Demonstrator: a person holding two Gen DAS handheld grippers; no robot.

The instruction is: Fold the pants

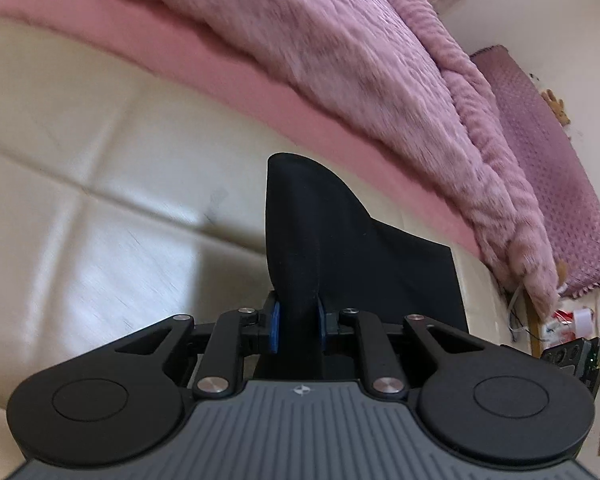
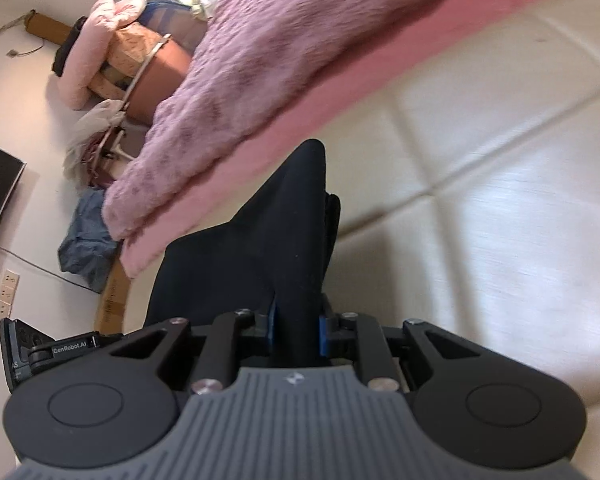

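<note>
The black pants [image 1: 320, 248] hang stretched between both grippers over a cream quilted bed surface [image 1: 80, 184]. My left gripper [image 1: 299, 326] is shut on one bunched edge of the pants, which stick up in a peak past its blue pads [image 1: 275, 328]. My right gripper [image 2: 298, 326] is shut on the other edge of the pants [image 2: 260, 248], which also rise in a peak past its blue pads [image 2: 322, 330]. The rest of the cloth spreads towards the other gripper in each view.
A pink sheet [image 1: 204, 68] and a fluffy mauve blanket [image 1: 360, 60] lie on the bed beyond the pants. The other gripper shows at the right edge in the left wrist view [image 1: 576, 356] and at the left edge in the right wrist view [image 2: 32, 356]. A chair piled with clothes [image 2: 132, 60] stands by the wall.
</note>
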